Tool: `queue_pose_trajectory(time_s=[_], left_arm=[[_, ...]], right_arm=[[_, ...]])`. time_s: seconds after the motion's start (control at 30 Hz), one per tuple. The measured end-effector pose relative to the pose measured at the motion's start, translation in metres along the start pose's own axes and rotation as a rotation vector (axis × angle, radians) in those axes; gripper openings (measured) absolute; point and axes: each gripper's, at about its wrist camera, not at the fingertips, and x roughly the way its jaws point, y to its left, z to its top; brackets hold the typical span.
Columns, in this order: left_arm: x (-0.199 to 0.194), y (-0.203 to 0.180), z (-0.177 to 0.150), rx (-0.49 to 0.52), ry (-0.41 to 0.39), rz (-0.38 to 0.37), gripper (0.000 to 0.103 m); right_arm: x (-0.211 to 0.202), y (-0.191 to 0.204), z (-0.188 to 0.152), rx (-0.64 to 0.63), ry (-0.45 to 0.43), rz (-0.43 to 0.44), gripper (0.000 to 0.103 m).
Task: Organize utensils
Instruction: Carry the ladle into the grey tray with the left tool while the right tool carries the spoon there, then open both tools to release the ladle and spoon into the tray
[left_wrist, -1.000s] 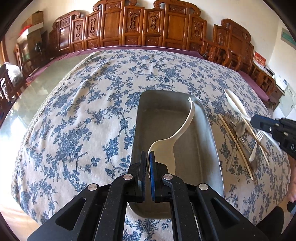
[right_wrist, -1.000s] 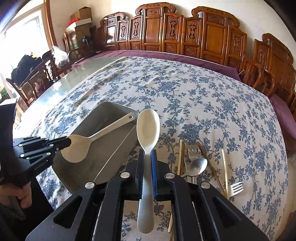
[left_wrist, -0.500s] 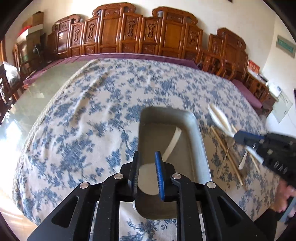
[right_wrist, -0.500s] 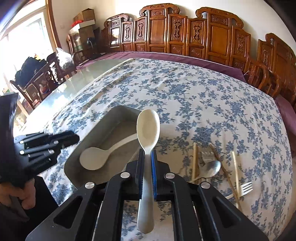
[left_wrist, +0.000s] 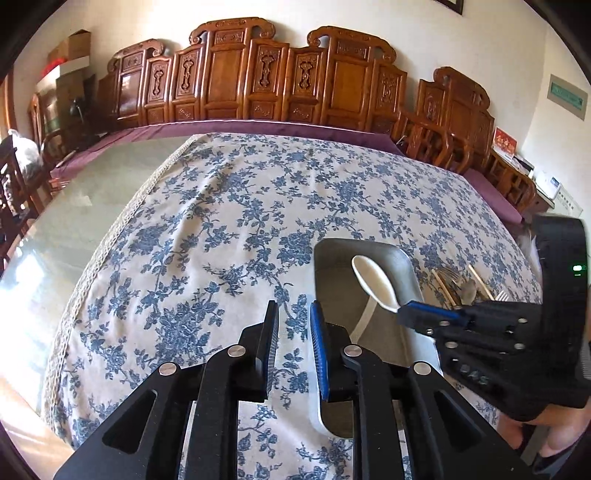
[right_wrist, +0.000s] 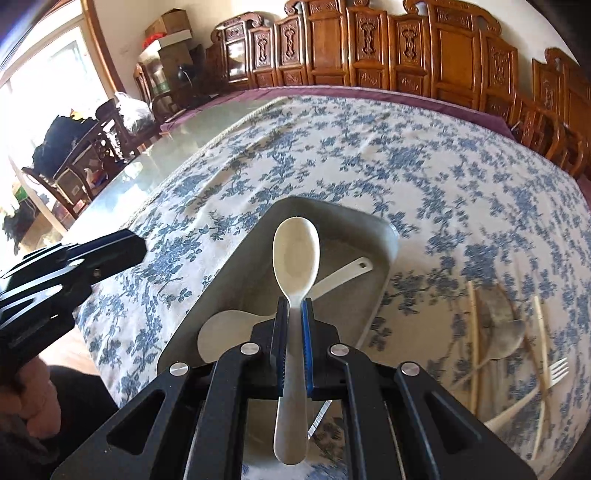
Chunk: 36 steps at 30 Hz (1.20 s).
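Note:
A grey metal tray (left_wrist: 408, 266) (right_wrist: 384, 236) lies on the floral tablecloth. One white spoon (right_wrist: 343, 275) lies inside it, its handle showing in the left wrist view (left_wrist: 364, 319). My right gripper (right_wrist: 293, 306) (left_wrist: 406, 312) is shut on a second white spoon (right_wrist: 295, 254) (left_wrist: 373, 282) and holds it above the tray. My left gripper (left_wrist: 293, 314) (right_wrist: 125, 245) is open and empty, left of the tray above the cloth.
Several chopsticks, a metal spoon (right_wrist: 506, 328), metal fork and a white fork (right_wrist: 557, 371) lie in a heap right of the tray (left_wrist: 461, 290). Carved wooden chairs (left_wrist: 258, 81) line the far table edge. Bare glass tabletop (left_wrist: 81, 206) is on the left.
My left gripper let go of the first spoon in the tray, opened and drew back to the left. My right gripper carried its spoon leftward over the tray.

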Motion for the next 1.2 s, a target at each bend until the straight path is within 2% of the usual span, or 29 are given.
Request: queue_pose_trajectory(time_s=[0.23,0.43,0.6,0.77,0.83,0.97,1.07,1.2], left_arm=[[0.003,0.005,-0.001,-0.013,0.009,-0.002,0.016],[0.004,-0.002,-0.001,-0.002,0.01,-0.011,0.019],[0.004,-0.013,-0.002,0.009,0.001,-0.047,0.029],[0.005,-0.035,-0.001,0.033,-0.002,-0.084,0.046],[0.005,-0.043,-0.001,0.039,-0.005,-0.102,0.056],[0.007,-0.064,-0.003,0.074,-0.008,-0.136,0.058],[0.01,-0.078,-0.006,0.097,0.001,-0.149,0.058],[0.014,-0.095,-0.01,0.12,0.013,-0.166,0.058]], right_arm=[[0.02,0.004,-0.001,0.027,0.034,0.05,0.01],[0.006,-0.006,-0.004,0.023,0.006,0.046,0.01],[-0.031,-0.035,-0.011,0.011,-0.047,-0.023,0.01],[-0.063,-0.078,-0.027,0.009,-0.069,-0.135,0.01],[-0.075,-0.097,-0.036,0.012,-0.07,-0.183,0.01],[-0.087,-0.128,-0.051,0.03,-0.064,-0.242,0.01],[-0.091,-0.15,-0.062,0.041,-0.051,-0.28,0.022],[-0.085,-0.172,-0.069,0.051,-0.018,-0.305,0.024]])
